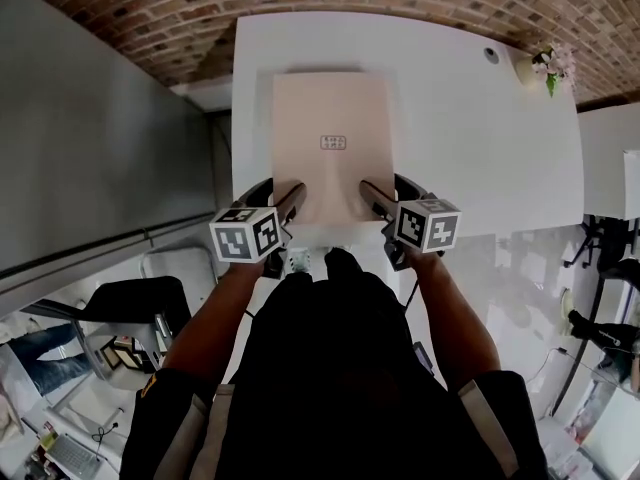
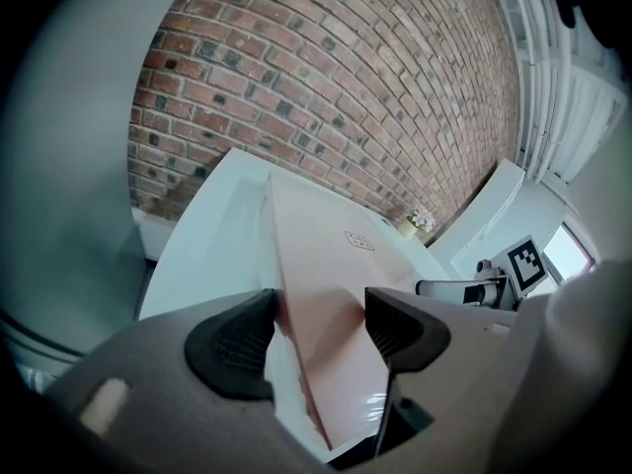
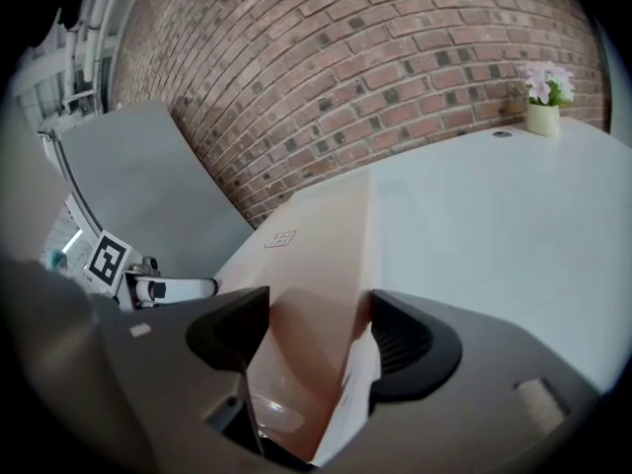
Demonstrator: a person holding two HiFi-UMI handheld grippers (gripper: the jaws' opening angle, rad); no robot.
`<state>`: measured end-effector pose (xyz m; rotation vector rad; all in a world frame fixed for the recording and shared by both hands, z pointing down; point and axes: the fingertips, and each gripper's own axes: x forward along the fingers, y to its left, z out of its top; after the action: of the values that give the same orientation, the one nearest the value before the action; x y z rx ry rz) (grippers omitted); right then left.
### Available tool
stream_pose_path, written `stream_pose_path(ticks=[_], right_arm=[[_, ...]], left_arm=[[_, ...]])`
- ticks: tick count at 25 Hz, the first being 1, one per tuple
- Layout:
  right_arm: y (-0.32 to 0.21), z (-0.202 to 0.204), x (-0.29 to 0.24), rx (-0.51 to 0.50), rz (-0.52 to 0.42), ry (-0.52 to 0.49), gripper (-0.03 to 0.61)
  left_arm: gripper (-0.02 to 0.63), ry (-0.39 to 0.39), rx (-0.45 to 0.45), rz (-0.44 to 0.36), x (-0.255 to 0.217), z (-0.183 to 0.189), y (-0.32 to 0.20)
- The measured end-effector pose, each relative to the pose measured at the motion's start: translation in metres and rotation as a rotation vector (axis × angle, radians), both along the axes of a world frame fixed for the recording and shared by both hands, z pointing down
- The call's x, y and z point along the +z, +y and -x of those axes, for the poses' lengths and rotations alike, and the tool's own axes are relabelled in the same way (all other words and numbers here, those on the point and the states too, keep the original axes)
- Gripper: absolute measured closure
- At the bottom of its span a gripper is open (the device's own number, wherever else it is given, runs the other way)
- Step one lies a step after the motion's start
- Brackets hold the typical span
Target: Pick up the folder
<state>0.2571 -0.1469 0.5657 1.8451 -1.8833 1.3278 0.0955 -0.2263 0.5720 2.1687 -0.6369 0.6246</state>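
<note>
A pale pink folder (image 1: pixel 330 138) lies flat on the white table (image 1: pixel 460 118), its near edge close to the table's front edge. My left gripper (image 1: pixel 290 196) is at the folder's near left corner and my right gripper (image 1: pixel 372 193) at its near right corner. In the left gripper view the folder (image 2: pixel 326 265) runs between the wide-apart jaws of the left gripper (image 2: pixel 318 329), with white sheets showing under its cover. In the right gripper view the folder (image 3: pixel 316 255) likewise fills the gap of the right gripper (image 3: pixel 318 329). Neither pair of pads visibly presses on it.
A small pot of pale flowers (image 1: pixel 552 68) stands at the table's far right corner, beside a round cable hole (image 1: pixel 490 55). A brick wall (image 3: pixel 326 57) lies behind the table. A grey partition (image 1: pixel 90 138) flanks the table's left side; a chair (image 1: pixel 130 308) stands near me.
</note>
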Motion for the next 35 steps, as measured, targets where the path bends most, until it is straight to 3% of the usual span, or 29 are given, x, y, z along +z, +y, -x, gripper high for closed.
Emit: stream_pose_path(ticks=[7,19,29,35], right_arm=[[-0.016,-0.001,-0.053,0.003,-0.144,0.107,0.267],[-0.026,0.012,-0.178,0.075,-0.467,0.280,0.272],[-0.002,0.043,-0.245,0.129,-0.622,0.371,0.272],[0.020,0.061,-0.263,0.158,-0.673,0.385,0.270]], left_arm=[[0.330,0.087,-0.060,-0.063,-0.039,0.001,-0.010],[0.328,0.268,-0.088,-0.347,-0.161,0.010,-0.032],[0.329,0.381,-0.067,-0.482,-0.223,0.036,-0.016],[0.330,0.389,-0.038,-0.539,-0.249,0.051,0.001]])
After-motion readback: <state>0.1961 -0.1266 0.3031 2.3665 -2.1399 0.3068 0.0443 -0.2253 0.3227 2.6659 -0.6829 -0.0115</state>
